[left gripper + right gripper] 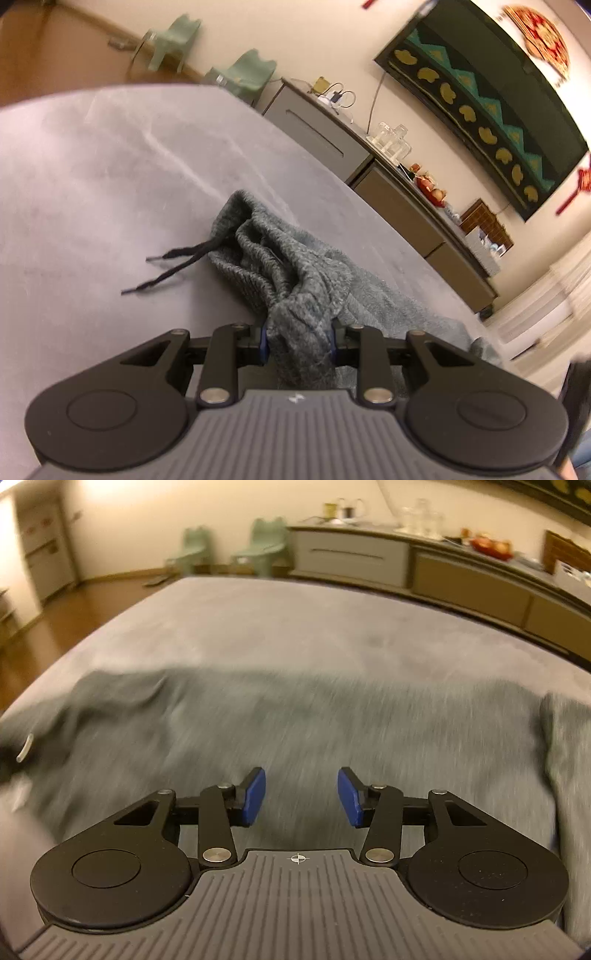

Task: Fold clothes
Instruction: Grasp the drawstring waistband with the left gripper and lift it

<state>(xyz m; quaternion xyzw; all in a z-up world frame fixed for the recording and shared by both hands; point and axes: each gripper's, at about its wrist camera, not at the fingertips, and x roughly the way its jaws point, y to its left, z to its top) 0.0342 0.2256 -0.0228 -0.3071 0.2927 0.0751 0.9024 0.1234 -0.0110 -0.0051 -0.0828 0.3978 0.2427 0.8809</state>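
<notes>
A grey knitted garment [295, 266] with a ribbed waistband and two black drawstrings [166, 266] lies bunched on a grey bed cover [110, 177]. My left gripper [300, 341] is shut on a fold of this fabric, which fills the gap between its blue pads. In the right wrist view the same grey garment [295, 720] spreads flat across the bed, blurred by motion. My right gripper [301, 799] hovers over it with its blue pads [255, 797] apart and nothing between them.
A long low grey cabinet [388, 192] runs beside the bed, carrying glassware, cables and red items. Two pale green chairs [258, 546] stand against the far wall. Wooden floor [44, 627] lies left of the bed. A dark decorated panel [498, 92] hangs on the wall.
</notes>
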